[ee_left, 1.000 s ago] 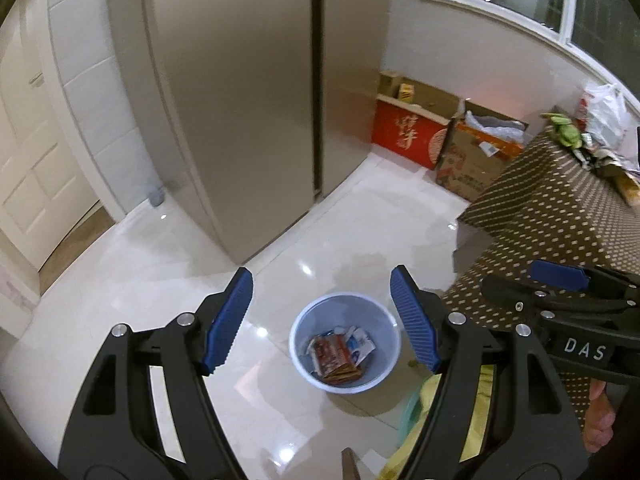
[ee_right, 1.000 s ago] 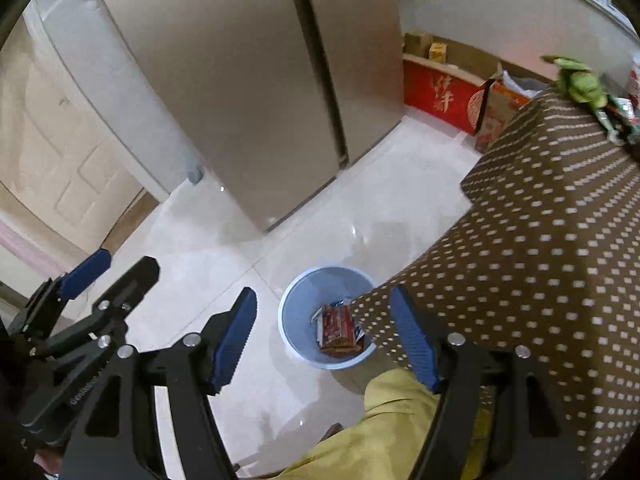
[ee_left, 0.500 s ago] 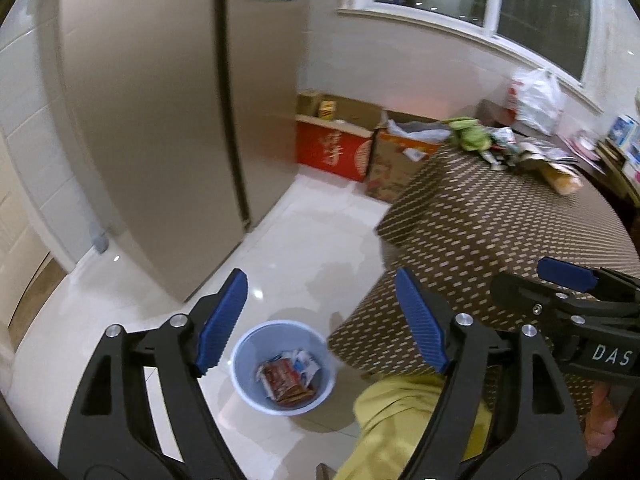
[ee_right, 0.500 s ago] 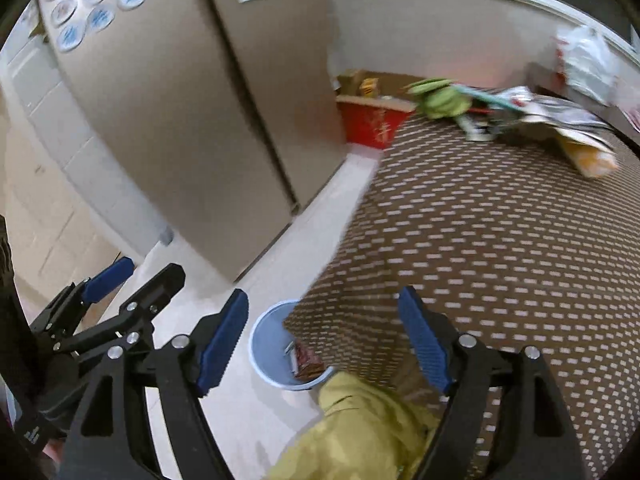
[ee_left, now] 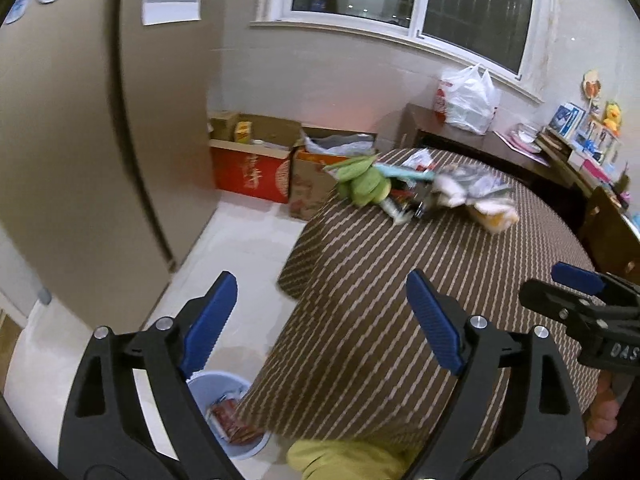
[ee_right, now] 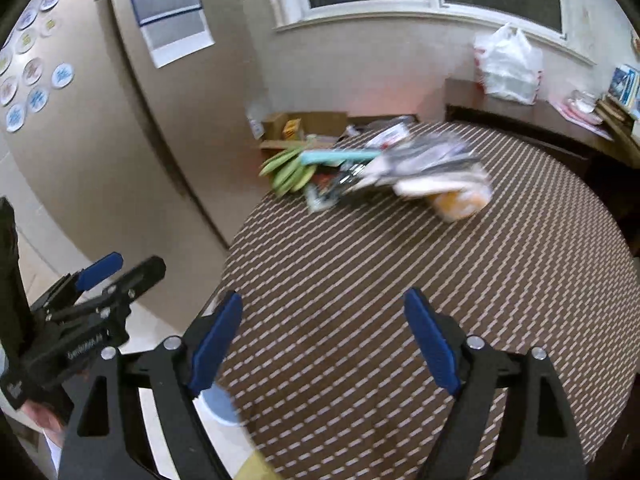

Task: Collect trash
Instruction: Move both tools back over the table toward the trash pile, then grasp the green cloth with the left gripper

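Kitchen worktop point(ee_right: 400, 280) carries its litter heap point(ee_right: 400, 168) at twelve o'clock, so both the left tool point(ee_left: 320, 316) and right tool point(ee_right: 324, 336), jaws just widened and empty, face it, bin point(ee_left: 224, 392) waiting below at seven.

The trash pile point(ee_left: 432, 192) at the far edge of the table point(ee_left: 400, 300) is smeared by motion blur, so besides what might be green bananas point(ee_right: 290, 170) I can't tell items apart. The blue bin point(ee_left: 224, 392) is half hidden behind the table's near-left edge, its contents mostly covered.
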`<control>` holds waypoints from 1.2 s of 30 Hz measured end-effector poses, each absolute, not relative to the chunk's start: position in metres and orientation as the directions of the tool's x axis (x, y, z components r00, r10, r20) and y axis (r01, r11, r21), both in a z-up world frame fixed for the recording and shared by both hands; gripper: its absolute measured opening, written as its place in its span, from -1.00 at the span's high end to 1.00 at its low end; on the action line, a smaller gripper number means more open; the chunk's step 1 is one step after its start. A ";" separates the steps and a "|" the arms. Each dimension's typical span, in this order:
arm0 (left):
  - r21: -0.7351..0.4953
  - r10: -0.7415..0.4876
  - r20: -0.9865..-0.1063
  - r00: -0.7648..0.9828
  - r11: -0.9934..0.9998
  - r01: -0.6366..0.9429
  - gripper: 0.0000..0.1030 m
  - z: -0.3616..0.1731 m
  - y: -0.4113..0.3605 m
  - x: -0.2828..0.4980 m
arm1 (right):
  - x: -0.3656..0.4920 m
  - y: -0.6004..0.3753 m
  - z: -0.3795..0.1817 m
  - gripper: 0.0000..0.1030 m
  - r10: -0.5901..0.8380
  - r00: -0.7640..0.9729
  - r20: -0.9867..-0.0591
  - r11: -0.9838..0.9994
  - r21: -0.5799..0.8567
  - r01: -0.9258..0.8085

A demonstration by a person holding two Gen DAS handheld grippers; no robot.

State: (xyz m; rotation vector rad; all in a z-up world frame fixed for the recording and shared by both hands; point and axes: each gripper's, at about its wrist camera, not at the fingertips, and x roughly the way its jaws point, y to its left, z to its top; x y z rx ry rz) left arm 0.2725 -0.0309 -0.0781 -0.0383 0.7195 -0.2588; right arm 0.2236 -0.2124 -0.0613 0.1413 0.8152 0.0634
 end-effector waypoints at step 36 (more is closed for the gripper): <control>-0.120 -0.444 -0.682 0.581 0.851 0.511 0.54 -0.126 -0.112 0.445 | 0.388 -0.243 -0.076 -0.59 0.024 0.575 -0.818 0.993 -0.046 -0.108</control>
